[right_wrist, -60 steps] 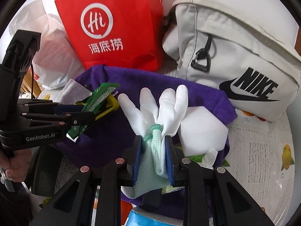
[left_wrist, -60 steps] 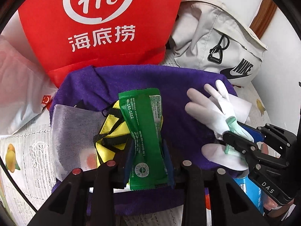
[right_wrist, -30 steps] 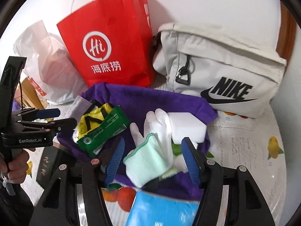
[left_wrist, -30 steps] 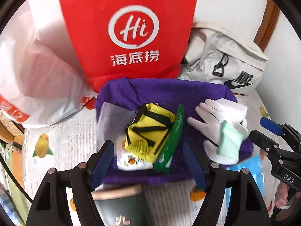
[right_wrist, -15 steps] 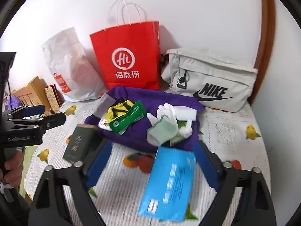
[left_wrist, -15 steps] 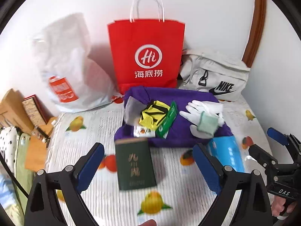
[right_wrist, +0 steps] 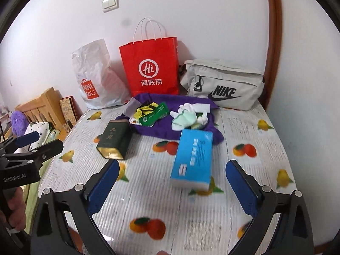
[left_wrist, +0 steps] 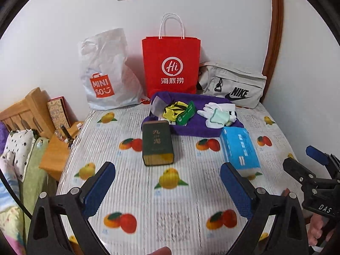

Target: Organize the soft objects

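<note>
- Left wrist view: both fingers [left_wrist: 99, 188] of the left gripper [left_wrist: 167, 188] stand wide apart, having just been opening, with only bare fruit-print tablecloth [left_wrist: 170, 208] between them.
- Ahead of the gap lies a dark green box [left_wrist: 157, 143]; beyond the right finger, a blue tissue pack [left_wrist: 240, 148].
- Farther ahead, the purple cloth [left_wrist: 191, 127] carries a yellow pouch [left_wrist: 173, 110], green packet [left_wrist: 187, 114] and white gloves [left_wrist: 216, 114], well apart from the fingers.
- Right wrist view: the right gripper [right_wrist: 171, 186] fingers [right_wrist: 242, 189] are likewise spread, having just been opening, nothing clamped.
- Blue tissue pack [right_wrist: 193, 159] lies ahead, between the finger lines; dark green box [right_wrist: 114, 139] sits beyond the left finger.
- White gloves [right_wrist: 187, 116] and green packet [right_wrist: 154, 114] rest on the purple cloth [right_wrist: 161, 131], farther ahead.
</note>
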A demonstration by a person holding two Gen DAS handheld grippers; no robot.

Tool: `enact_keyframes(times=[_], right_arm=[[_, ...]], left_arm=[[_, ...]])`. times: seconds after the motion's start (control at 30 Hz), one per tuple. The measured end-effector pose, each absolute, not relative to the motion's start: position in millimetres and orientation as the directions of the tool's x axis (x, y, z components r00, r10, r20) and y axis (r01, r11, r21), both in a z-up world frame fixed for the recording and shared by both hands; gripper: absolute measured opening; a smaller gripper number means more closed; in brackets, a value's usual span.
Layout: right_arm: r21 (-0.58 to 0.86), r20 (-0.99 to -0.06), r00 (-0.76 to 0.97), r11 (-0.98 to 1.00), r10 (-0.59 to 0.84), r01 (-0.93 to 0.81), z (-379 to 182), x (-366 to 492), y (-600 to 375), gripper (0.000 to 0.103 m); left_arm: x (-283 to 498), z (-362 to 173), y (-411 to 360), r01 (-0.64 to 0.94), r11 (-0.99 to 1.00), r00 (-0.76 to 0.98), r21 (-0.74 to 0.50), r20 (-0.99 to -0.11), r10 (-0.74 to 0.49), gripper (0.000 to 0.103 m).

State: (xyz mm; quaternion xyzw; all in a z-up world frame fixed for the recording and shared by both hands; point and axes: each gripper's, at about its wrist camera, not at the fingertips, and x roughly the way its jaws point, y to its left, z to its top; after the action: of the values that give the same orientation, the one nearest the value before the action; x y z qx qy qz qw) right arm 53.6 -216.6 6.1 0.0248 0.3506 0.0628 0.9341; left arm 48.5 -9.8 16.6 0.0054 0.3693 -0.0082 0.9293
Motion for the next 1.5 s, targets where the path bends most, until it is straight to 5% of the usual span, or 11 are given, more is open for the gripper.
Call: enact_keyframes(times=[1.5], right_arm=[[0.063,-0.638,0.764,0.995,0.102,-0.080,-10,-26,-220,0.100]], left_arm=[[-16,-9,-17,0.010,1.000,0.732,0.020,-0.682,0.006,0.103]])
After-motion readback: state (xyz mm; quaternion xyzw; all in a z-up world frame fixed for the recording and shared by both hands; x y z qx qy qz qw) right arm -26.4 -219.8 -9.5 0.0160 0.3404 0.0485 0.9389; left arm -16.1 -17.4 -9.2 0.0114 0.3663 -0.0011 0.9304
